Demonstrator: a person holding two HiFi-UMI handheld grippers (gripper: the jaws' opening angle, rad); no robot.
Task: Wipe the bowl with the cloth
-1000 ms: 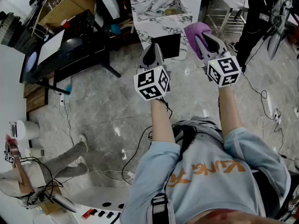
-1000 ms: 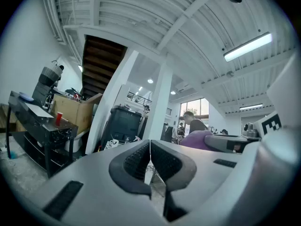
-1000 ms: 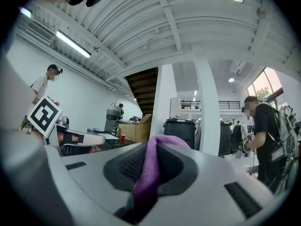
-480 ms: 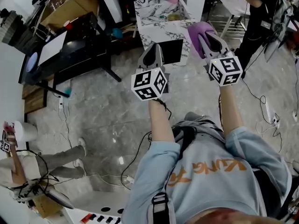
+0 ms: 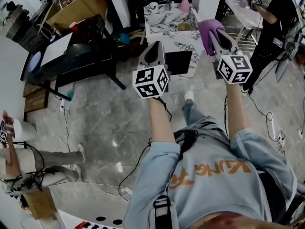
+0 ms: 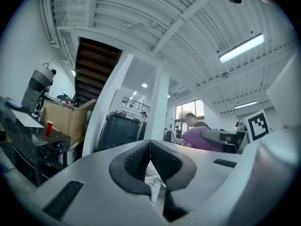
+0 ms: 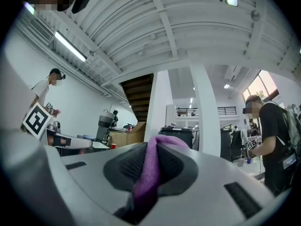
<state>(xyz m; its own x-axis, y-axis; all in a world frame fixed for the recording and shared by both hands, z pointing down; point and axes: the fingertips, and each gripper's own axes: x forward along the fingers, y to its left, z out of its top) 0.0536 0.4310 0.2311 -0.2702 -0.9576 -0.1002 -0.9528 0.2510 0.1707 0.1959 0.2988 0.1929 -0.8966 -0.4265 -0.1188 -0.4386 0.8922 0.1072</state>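
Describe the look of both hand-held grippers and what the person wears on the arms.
Left hand-held gripper and right hand-held gripper: grey tapered shells, dark ribbed pads, each with a white cube of black square markers. A black cable trails from the left one. Light blue short-sleeved shirt, orange lettering.

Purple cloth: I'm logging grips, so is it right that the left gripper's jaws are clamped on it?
No. The purple cloth is clamped in the right gripper, not the left gripper; the right gripper view shows it.
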